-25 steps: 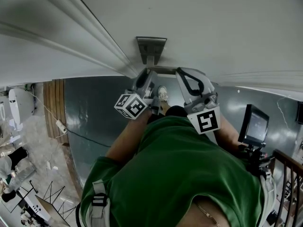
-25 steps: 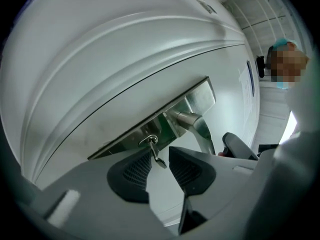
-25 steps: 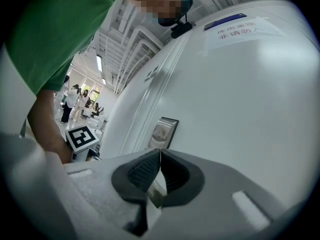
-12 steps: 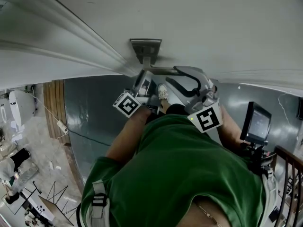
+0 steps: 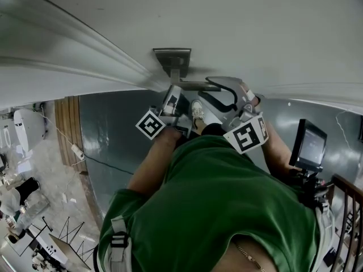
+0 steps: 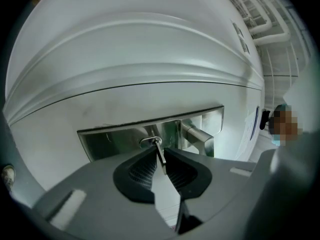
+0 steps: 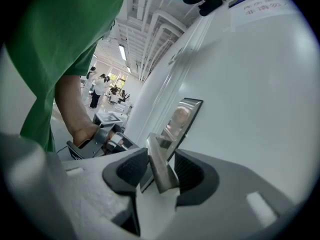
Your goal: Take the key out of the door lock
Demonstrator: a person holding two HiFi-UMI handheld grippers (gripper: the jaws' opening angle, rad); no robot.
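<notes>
A small metal key sticks out of the cylinder in the steel lock plate on the white door. My left gripper has just been closing, and its dark pads now pinch the key from both sides. The lever handle juts out just right of the key. My right gripper has just been opening; its jaws stand wide around the end of the handle without pressing it. In the head view both grippers sit below the lock plate.
The white door fills the top of the head view, with moulded trim at left. A monitor on a stand and a railing are at right. Several people stand far off in a bright hall.
My right gripper's jaws have opened and it has dropped lower and tilted along the handle. The left gripper's marker cube has rolled while staying in place at the lock.
</notes>
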